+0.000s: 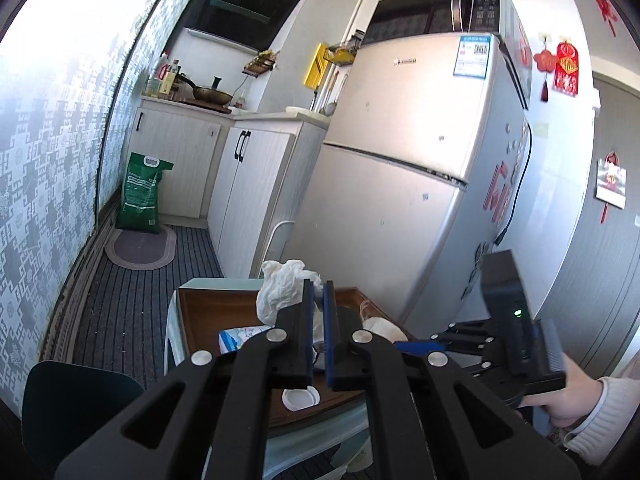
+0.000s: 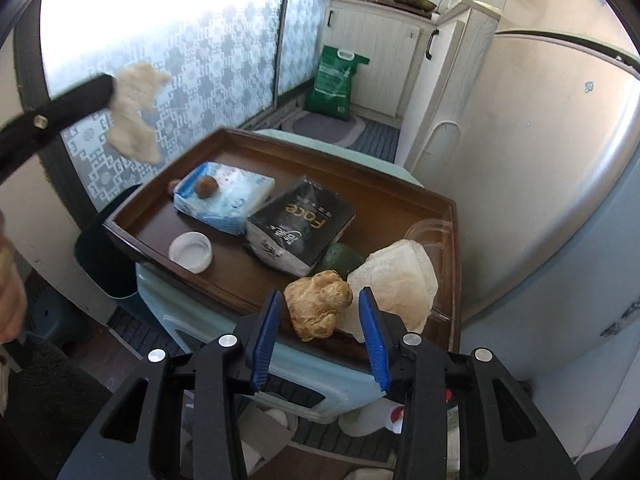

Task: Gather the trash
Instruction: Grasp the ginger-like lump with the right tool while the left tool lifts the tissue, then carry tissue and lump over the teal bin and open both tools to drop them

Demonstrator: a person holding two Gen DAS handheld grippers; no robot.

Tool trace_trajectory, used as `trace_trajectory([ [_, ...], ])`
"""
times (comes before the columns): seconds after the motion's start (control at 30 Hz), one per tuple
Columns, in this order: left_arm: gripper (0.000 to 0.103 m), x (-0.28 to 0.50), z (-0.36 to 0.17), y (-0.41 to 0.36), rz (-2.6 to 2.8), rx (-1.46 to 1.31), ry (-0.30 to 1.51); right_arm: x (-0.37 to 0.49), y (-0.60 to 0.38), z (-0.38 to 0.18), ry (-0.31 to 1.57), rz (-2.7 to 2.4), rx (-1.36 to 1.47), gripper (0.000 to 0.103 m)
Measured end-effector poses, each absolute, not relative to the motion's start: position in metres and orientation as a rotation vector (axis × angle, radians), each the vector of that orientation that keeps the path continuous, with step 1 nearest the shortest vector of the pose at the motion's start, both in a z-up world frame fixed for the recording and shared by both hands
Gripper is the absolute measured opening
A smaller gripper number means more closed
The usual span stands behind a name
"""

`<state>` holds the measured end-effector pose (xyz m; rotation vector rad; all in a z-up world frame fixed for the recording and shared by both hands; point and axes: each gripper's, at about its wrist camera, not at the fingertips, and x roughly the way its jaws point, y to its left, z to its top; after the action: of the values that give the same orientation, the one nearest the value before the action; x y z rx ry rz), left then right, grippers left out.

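My left gripper is pinched nearly closed on a crumpled tissue, which hangs lengthwise above the tray. My right gripper gapes wide around a ginger lump near the tray's front edge, not touching it.

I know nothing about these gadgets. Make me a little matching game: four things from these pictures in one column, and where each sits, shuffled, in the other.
Things:
1. crumpled tissue
2. ginger root
3. white cap
4. green sack

Places:
A. on the floor by the cabinets
B. pinched in the left gripper
C. between the open fingers of the right gripper
D. open side up on the wooden tray

Pairs: 1-B, 2-C, 3-D, 4-A
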<state>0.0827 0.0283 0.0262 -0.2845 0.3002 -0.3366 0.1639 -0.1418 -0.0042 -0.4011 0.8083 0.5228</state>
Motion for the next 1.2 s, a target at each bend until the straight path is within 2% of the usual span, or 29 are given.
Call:
trace_trajectory([
  [0.2,0.005,0.073,0.026,0.055,-0.278,-0.335,0.285,0.167,-0.136,-0.005,0.824,0.505,-0.427,0.034],
  [0.6,0.005,0.068,0.006,0.1,-0.111,-0.34,0.364,0.157,-0.136,0.019,0.759,0.485,-0.384,0.033],
  [1.0,0.005,0.068,-0.018,0.131,0.066,-0.289,0.494,0.146,-0.102,0.064,0.646,0.579,-0.289,0.033],
  [1.2,0.005,0.069,-0.037,0.147,0.119,-0.274,0.59,0.143,-0.063,0.069,0.641,0.664,-0.252,0.033],
])
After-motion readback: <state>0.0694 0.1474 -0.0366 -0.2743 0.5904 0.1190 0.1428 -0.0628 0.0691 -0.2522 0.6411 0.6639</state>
